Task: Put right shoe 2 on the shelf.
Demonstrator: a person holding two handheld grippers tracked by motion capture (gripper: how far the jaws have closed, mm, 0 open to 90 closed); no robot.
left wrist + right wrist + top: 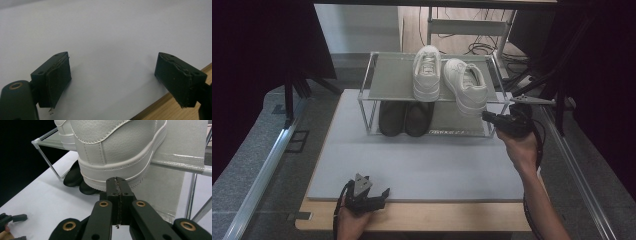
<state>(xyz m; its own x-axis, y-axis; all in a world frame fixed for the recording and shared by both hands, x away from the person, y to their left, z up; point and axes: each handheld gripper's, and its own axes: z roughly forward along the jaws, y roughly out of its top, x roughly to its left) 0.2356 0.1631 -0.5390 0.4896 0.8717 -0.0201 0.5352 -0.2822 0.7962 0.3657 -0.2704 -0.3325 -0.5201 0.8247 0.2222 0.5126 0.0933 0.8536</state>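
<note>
High view first: a small two-tier shoe rack (pixel 372 80) with a thin metal frame and grey fabric shelves stands at the far side of a pale grey mat (pixel 412 160) laid over the light wooden counter (pixel 422 217). On its upper shelf sit two white leather sneakers — the left white sneaker (pixel 427 72) squarely on the shelf, the right white sneaker (pixel 465 85) angled, with its heel hanging over the shelf's front edge. Beneath, on the lower level, a pair of dark shoes (pixel 405 118) stands side by side.

The right tongs (pixel 486 117) are held at the rack's front right corner, just below and in front of that overhanging heel. Right gripper view shows them pressed together with nothing between them, their tips right at the sole edge of the right white sneaker (pixel 117 147); whether they touch it I cannot tell. The dark shoes (pixel 75 178) lie behind to the left.

The left tongs (pixel 383 193) rest low at the near edge of the mat, well apart from the rack. Left gripper view shows them spread wide — bare mat (pixel 110 45) between them, and a strip of wooden counter (pixel 170 110) at the lower right.
</note>
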